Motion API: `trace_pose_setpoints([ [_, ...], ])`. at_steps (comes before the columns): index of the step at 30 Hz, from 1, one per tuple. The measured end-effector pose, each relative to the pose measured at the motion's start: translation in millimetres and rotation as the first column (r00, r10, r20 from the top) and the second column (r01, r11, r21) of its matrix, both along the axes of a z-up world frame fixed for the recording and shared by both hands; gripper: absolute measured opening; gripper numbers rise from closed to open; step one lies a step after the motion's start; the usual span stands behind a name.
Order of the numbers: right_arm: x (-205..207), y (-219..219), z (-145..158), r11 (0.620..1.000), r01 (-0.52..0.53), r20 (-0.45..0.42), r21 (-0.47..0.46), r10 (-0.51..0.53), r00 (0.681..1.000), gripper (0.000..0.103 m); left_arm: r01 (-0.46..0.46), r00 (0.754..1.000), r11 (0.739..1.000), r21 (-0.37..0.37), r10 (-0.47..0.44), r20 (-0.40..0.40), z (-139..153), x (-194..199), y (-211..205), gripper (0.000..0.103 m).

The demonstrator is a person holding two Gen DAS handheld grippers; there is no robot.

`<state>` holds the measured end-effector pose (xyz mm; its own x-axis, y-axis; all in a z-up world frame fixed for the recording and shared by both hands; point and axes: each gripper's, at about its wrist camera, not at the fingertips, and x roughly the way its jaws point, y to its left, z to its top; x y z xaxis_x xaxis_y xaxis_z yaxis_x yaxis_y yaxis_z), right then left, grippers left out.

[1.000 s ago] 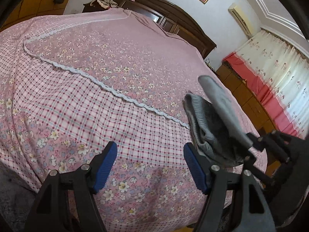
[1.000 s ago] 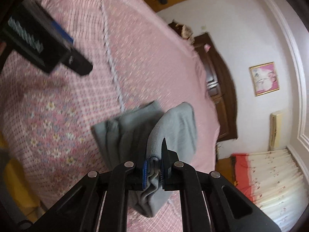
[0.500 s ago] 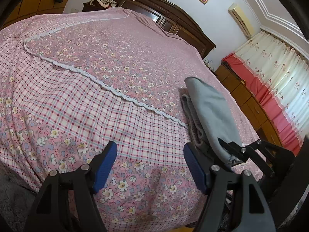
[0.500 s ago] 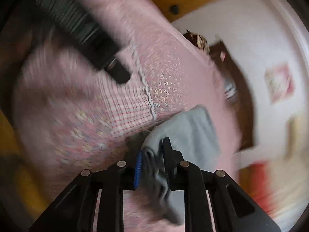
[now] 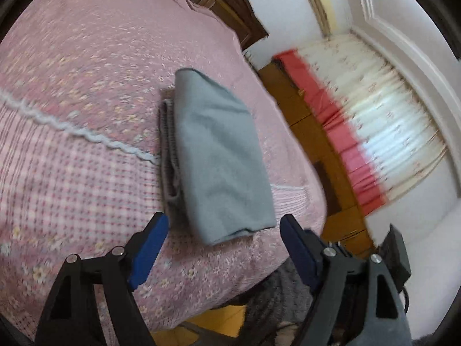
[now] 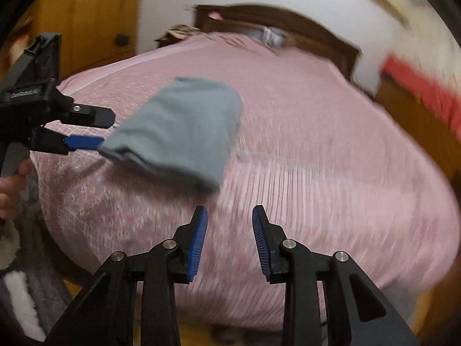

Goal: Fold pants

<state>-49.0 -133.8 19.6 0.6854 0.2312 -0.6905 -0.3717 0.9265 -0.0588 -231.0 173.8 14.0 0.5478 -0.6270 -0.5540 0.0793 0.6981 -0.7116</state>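
Note:
The grey pants point(image 5: 219, 155) lie folded in a compact stack on the pink bedspread point(image 5: 72, 92), near the bed's right corner. My left gripper point(image 5: 223, 245) is open and empty, its blue pads just short of the stack's near edge. In the right wrist view the pants point(image 6: 178, 127) lie ahead to the left on the bedspread point(image 6: 317, 144). My right gripper point(image 6: 229, 236) is open and empty, back from the stack. The left gripper point(image 6: 83, 141) shows there at the pants' left end.
A dark wooden headboard point(image 6: 288, 26) stands at the far end of the bed. Curtains with a red band point(image 5: 374, 121) hang on the right, above a wooden floor point(image 5: 317, 132). A white lace seam point(image 5: 86, 132) crosses the bedspread. Grey fluffy fabric point(image 5: 276, 297) lies below the bed edge.
My right gripper has let go of the pants and drawn back. The top flap now lies flat on the stack. My left gripper has swung right to face the stack.

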Motion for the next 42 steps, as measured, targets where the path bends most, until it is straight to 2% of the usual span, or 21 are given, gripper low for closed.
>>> trace_pose_setpoints([
  [1, -2, -2, -5, 1.0, 0.011, -0.016, 0.023, -0.011, 1.0, 0.033, 0.008, 1.0, 0.999, 0.051, -0.007, -0.017, 4, 4, -9, 0.066],
  [2, -5, -4, -9, 0.999, 0.022, -0.014, 0.042, -0.021, 1.0, 0.033, 0.011, 1.0, 0.996, 0.084, -0.008, -0.029, 7, 6, -16, 0.05],
  [4, -19, -7, -13, 0.997, 0.035, 0.066, 0.064, -0.04, 0.997, 0.033, 0.014, 0.997, 0.989, 0.145, -0.003, -0.075, 8, 11, -26, 0.045],
  [6, -33, -9, -17, 0.995, 0.046, 0.157, 0.086, -0.059, 0.986, 0.034, 0.042, 0.994, 0.988, 0.147, -0.026, -0.11, 4, 17, -32, 0.043],
  [7, -35, -9, -19, 0.995, 0.054, 0.174, 0.085, -0.068, 0.982, 0.035, 0.049, 0.99, 0.988, 0.145, -0.029, -0.135, 1, 20, -34, 0.037],
  [9, -32, -2, -23, 0.995, 0.057, 0.182, 0.082, -0.071, 0.981, 0.039, 0.038, 0.987, 0.99, 0.132, -0.017, -0.159, -2, 25, -38, 0.012],
  [10, -30, 3, -24, 0.995, 0.052, 0.175, 0.08, -0.065, 0.982, 0.04, 0.031, 0.988, 0.992, 0.121, -0.013, -0.152, -1, 26, -37, 0.012],
  [13, -19, 15, -21, 0.994, 0.046, 0.189, 0.095, -0.064, 0.98, 0.04, 0.015, 0.997, 1.0, 0.027, -0.013, -0.075, 14, 28, -28, 0.01],
  [15, -18, 24, -18, 0.991, 0.071, 0.274, 0.112, -0.1, 0.957, 0.041, 0.025, 0.999, 1.0, -0.004, -0.025, -0.048, 27, 35, -29, 0.01],
  [16, -14, 30, -18, 0.99, 0.066, 0.314, 0.128, -0.103, 0.944, 0.043, 0.036, 0.999, 0.999, 0.005, -0.036, -0.032, 35, 40, -34, 0.01],
  [18, -3, 41, -15, 0.99, 0.067, 0.336, 0.127, -0.106, 0.936, 0.044, 0.052, 0.999, 0.998, 0.028, -0.052, -0.007, 45, 45, -40, 0.01],
  [23, 7, 63, -20, 0.975, 0.196, 0.364, 0.103, -0.221, 0.905, 0.044, 0.092, 0.994, 0.995, 0.033, -0.094, 0.047, 67, 58, -61, 0.01],
  [27, -6, 71, -21, 0.985, 0.128, 0.39, 0.114, -0.163, 0.906, 0.046, 0.096, 0.992, 0.995, 0.033, -0.098, 0.079, 87, 63, -67, 0.01],
  [29, -13, 81, -26, 0.991, 0.11, 0.409, 0.074, -0.131, 0.903, 0.051, 0.098, 0.991, 0.995, 0.015, -0.099, 0.085, 92, 62, -65, 0.01],
  [31, -17, 87, -29, 0.992, 0.111, 0.418, 0.05, -0.122, 0.9, 0.061, 0.102, 0.991, 0.995, -0.001, -0.102, 0.083, 92, 66, -60, 0.01],
  [33, -15, 91, -29, 0.991, 0.122, 0.433, 0.045, -0.13, 0.892, 0.062, 0.108, 0.991, 0.994, -0.009, -0.107, 0.081, 97, 70, -60, 0.01],
  [36, -9, 95, -24, 0.983, 0.176, 0.47, 0.047, -0.178, 0.864, 0.064, 0.126, 0.989, 0.992, -0.013, -0.125, 0.082, 100, 69, -50, 0.01],
  [38, -11, 103, -20, 0.985, 0.169, 0.538, 0.038, -0.163, 0.827, 0.066, 0.139, 0.987, 0.99, -0.005, -0.138, 0.087, 99, 66, -44, 0.01],
  [39, -8, 109, -20, 0.987, 0.159, 0.563, 0.021, -0.143, 0.814, 0.071, 0.144, 0.985, 0.99, -0.001, -0.144, 0.091, 97, 62, -46, 0.01],
  [40, -7, 113, -19, 0.987, 0.158, 0.572, 0.012, -0.137, 0.809, 0.075, 0.15, 0.984, 0.989, 0.005, -0.15, 0.093, 98, 63, -46, 0.01],
  [42, 0, 114, -20, 0.985, 0.171, 0.595, -0.003, -0.136, 0.792, 0.075, 0.148, 0.984, 0.989, 0.027, -0.15, 0.093, 99, 63, -46, 0.01],
])
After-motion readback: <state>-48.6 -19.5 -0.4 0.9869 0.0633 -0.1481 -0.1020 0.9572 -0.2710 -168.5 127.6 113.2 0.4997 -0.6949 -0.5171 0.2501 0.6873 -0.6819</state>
